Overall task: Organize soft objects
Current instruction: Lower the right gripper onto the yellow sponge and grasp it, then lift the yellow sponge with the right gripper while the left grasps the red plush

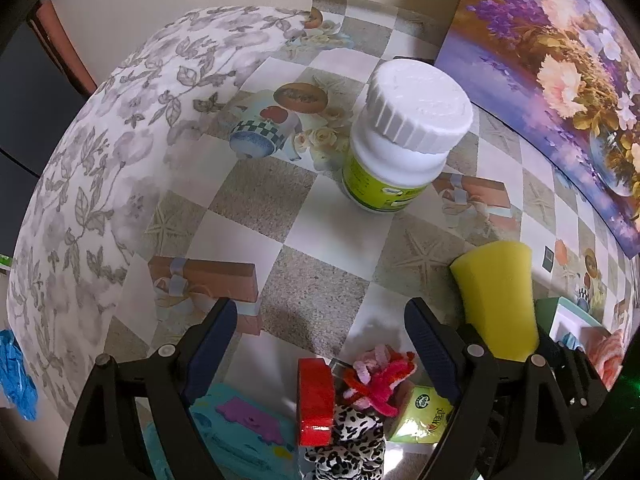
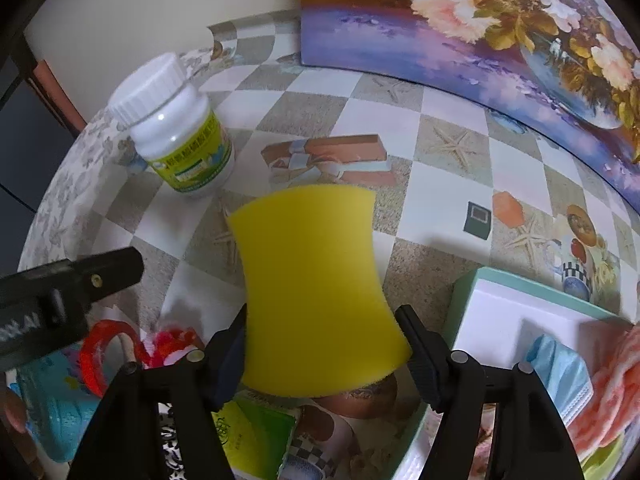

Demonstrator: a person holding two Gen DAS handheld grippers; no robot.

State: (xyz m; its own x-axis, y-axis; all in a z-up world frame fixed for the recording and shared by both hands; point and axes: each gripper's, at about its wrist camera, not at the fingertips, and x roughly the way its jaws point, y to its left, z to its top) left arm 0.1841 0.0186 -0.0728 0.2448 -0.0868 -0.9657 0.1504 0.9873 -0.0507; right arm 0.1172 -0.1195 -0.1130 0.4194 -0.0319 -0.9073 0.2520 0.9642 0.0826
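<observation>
Sponge (image 2: 316, 292), yellow foam with a fine-pored face and a waisted, hourglass outline, standing on edge between the right gripper (image 2: 324, 340) fingers; both blue ribbed pads against its lower sides, pinching it above the tablecloth (image 2: 440, 152). No earlier view to set the jaws against. Same sponge (image 1: 498, 300) seen as a tapered yellow slab at the far right of the left wrist view.

Left of the sponge, left gripper (image 1: 320, 344) spread wide, nothing between its fingers, hanging over a heap: fuzzy pink and red pipe cleaners (image 1: 380, 380), a glossy red block (image 1: 316, 400), leopard-print plush fabric (image 1: 348, 440), a green-labelled small box (image 1: 424, 416), and a teal sheet (image 1: 240, 432) with a purple shape on it.

Beyond and left of the sponge, white plastic bottle (image 2: 180, 132) with ribbed screw cap and lime-green label, upright on the checkered, glossy tablecloth.

Right of the sponge, shallow teal-rimmed white tray (image 2: 504, 304) holding a pleated blue face mask (image 2: 560, 372) and a coral knitted cloth (image 2: 608, 392).

Behind the sponge, flower-painted canvas (image 2: 460, 32) propped at the back.
</observation>
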